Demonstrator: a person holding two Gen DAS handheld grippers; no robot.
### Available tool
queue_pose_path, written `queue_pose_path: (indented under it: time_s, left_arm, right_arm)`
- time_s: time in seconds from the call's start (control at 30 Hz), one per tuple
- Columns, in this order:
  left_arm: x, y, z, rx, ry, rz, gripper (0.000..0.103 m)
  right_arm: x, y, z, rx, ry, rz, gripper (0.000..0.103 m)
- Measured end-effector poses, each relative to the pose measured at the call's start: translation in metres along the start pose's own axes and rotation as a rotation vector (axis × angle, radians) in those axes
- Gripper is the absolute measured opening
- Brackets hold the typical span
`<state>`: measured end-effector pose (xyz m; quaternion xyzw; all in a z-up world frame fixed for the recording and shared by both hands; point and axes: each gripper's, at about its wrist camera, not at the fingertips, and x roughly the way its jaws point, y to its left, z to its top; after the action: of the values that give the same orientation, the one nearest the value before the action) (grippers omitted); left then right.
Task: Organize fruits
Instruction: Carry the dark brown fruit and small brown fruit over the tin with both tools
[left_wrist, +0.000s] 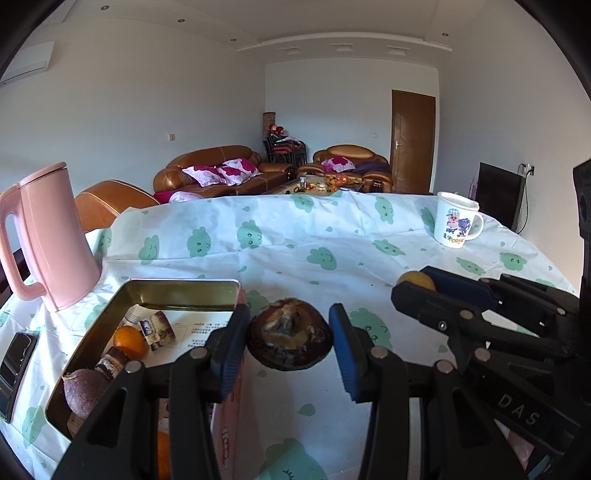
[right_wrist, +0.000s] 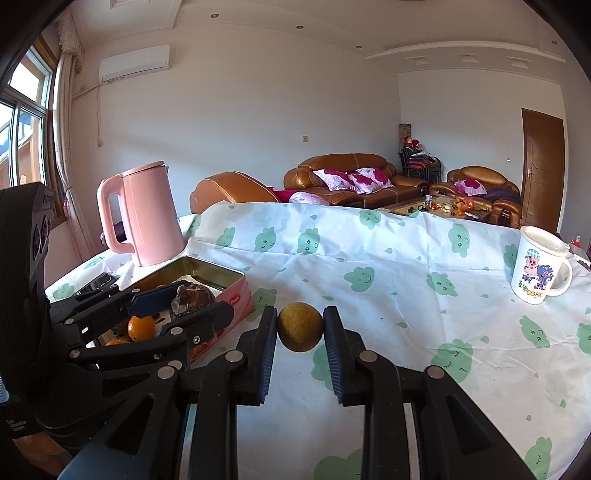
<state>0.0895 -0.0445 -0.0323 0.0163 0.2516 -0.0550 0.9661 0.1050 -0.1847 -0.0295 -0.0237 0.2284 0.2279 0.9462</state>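
A table under a cloud-print tablecloth (left_wrist: 295, 236) carries a pink kettle (left_wrist: 51, 236), open tin (left_wrist: 177, 291), cartoon mug (left_wrist: 456, 223) and phone (left_wrist: 16, 365).

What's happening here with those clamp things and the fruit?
A person is sorting fruit with a hand-held gripper in each hand. The left gripper holds a dark brown fruit between its fingers, right beside the open tin, which already contains an orange and another dark fruit. The right gripper grips a small yellow fruit above the tablecloth.
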Motion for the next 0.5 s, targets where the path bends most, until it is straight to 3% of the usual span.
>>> queue_pose_path:
  time_s: [0.5]
  left_arm:
    - [-0.025, 0.045, 0.000, -0.053, -0.017, 0.089, 0.046]
  right_arm:
    - [0.009, 0.042, 0.025, -0.055, -0.019, 0.097, 0.027]
